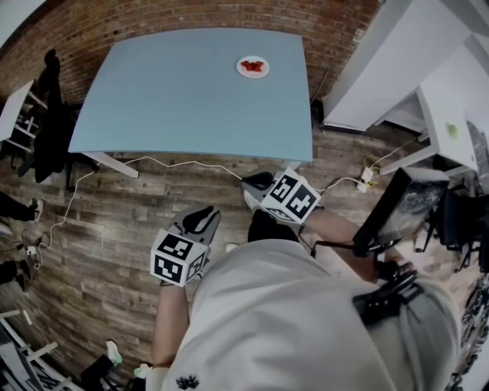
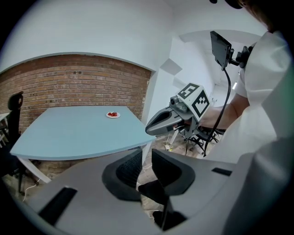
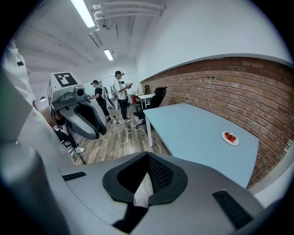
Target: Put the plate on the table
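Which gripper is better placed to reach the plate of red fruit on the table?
Probably the right gripper: it hangs closer to the table edge, on the side where the plate sits. The left gripper is further back and left. Both hold nothing.

The plate is small, round and white. It lies flat on the big light blue surface. Something red sits in the middle of the plate. The plate is at the far side of the surface, near the right corner and close to the brick wall.
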Demonstrator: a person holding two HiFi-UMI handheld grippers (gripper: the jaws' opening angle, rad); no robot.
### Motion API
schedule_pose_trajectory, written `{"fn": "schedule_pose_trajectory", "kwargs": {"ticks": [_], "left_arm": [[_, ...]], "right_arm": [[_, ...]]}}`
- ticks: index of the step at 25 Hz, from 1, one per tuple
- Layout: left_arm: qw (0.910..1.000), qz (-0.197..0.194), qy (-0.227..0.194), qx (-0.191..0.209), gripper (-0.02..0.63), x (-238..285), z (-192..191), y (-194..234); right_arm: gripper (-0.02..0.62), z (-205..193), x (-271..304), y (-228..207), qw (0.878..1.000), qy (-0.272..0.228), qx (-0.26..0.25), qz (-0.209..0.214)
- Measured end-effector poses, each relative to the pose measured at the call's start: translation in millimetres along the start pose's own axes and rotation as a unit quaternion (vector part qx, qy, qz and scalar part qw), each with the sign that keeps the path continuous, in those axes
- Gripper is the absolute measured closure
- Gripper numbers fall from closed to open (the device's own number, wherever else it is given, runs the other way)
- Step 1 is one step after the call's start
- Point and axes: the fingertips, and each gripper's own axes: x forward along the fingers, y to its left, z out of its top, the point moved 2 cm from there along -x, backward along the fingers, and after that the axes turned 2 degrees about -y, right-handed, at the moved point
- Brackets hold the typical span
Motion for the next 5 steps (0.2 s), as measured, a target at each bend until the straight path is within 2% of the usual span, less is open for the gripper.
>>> {"fn": "schedule_pose_trajectory", "kwargs": {"ticks": [5], "left_arm": [[1.0000, 0.002, -0.006, 0.001, 0.540, 7.0, 7.2, 6.8]], "right_arm": [[0.588, 3.3, 1.5, -11.3, 1.000, -0.007, -0.002, -0.003]]}}
